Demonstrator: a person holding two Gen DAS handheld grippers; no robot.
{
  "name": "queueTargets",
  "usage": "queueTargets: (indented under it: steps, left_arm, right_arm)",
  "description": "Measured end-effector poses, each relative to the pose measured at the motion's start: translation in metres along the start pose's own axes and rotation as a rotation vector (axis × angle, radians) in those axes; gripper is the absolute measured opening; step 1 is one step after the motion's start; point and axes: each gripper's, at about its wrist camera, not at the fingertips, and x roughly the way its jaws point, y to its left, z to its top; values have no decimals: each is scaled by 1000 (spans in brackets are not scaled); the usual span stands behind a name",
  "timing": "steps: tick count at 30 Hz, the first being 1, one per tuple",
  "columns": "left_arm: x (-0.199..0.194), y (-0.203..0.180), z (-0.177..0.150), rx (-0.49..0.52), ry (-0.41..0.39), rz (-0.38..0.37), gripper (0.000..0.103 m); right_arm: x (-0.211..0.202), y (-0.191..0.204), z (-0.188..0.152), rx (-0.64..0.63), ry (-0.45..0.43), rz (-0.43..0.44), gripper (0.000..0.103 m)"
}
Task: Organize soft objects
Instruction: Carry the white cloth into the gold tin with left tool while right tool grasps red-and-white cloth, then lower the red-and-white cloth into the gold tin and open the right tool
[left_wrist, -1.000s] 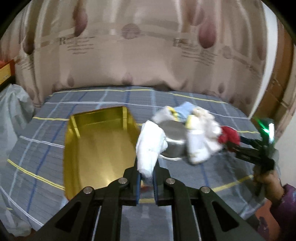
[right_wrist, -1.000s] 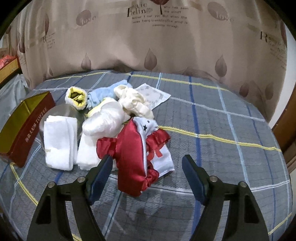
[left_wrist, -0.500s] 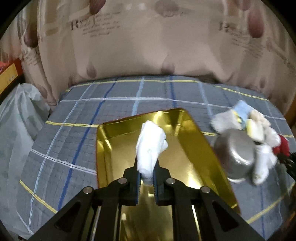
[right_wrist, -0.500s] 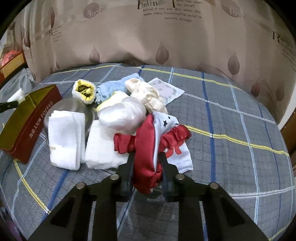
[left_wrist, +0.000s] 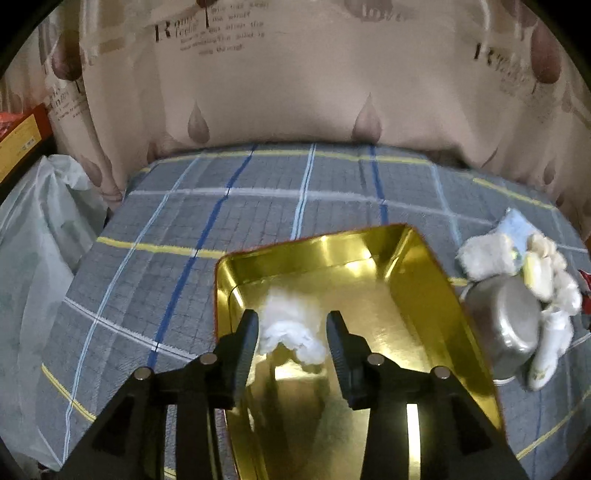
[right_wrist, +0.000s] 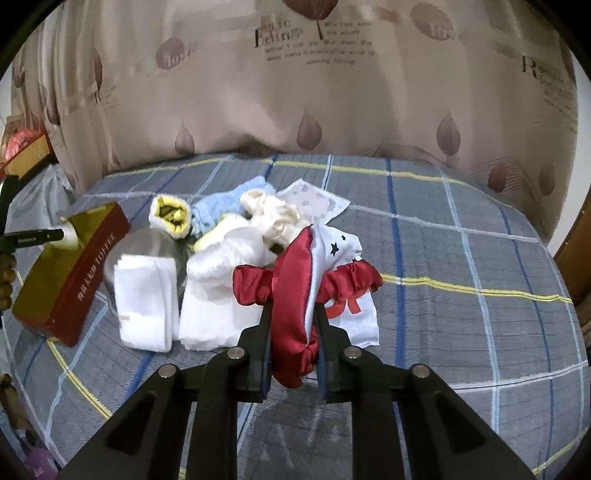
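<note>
- Gold metal lines the one open tin (left_wrist: 417, 295), red on the outside with "TOFFEE" printed on its side (right_wrist: 74, 273); it sits on the grey plaid bed (left_wrist: 221, 206), left of the pile of soft things.
- In the tin lies one white fluffy cloth (left_wrist: 291, 325), the only thing in it; it rests on the gold floor near the left wall.
- The left tool (left_wrist: 291, 332) hangs over the tin with its jaws apart; they have just been opening, and the white cloth sits between the fingers with neither pad pressing on it.
- The right tool (right_wrist: 293, 332) has just been closing and is clamped on one red satin piece (right_wrist: 295, 295), which is bunched up between its pads at the near edge of the pile.
- Joined to the red satin or lying under it, I cannot tell which, is one white cloth with black stars (right_wrist: 336, 251) and a red ruffled band.
- One steel bowl (left_wrist: 506, 325) lies beside the tin; whether anything is in it I cannot tell. A folded white towel (right_wrist: 144, 302) lies against it.
- Other pile items, one each: a yellow-lined roll (right_wrist: 170, 216), a light blue cloth (right_wrist: 221, 206), a cream bundle (right_wrist: 273, 218), a shiny white bundle (right_wrist: 229, 254), a flat white cloth (right_wrist: 210, 317), and a printed sheet (right_wrist: 314, 201).
</note>
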Motion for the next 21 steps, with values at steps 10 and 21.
queueTargets:
  steps: [10, 21]
  left_arm:
    - [-68, -9, -15, -55, -121, 15, 47]
    - [-138, -8, -118, -237, -50, 149, 47]
  right_arm:
    - [-54, 9, 27, 17, -95, 90, 17]
    - [-45, 156, 83, -172, -59, 422, 17]
